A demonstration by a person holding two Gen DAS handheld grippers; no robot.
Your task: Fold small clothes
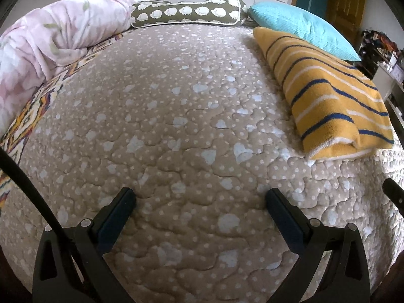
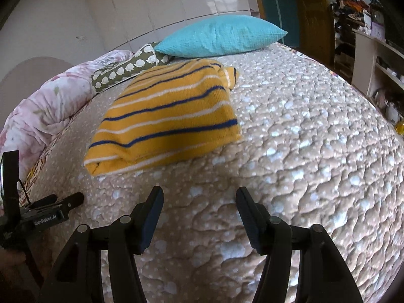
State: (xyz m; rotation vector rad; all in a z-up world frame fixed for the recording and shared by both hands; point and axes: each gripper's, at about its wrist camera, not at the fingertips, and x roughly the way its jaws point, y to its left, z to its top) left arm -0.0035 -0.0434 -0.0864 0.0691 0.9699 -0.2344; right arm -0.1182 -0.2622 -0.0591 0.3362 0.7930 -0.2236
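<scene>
The yellow striped garment (image 2: 164, 116) lies folded into a tidy rectangle on the quilted bedspread (image 2: 303, 151), just in front of the turquoise pillow (image 2: 219, 36), so that piece looks done. The right gripper (image 2: 199, 197) hovers on the near side of the garment, jaws apart, nothing between them. The left gripper (image 1: 200, 197) is wide open too, over bare quilt to the garment's left. No other small clothes show near it, so whether more folding remains can't be told.
</scene>
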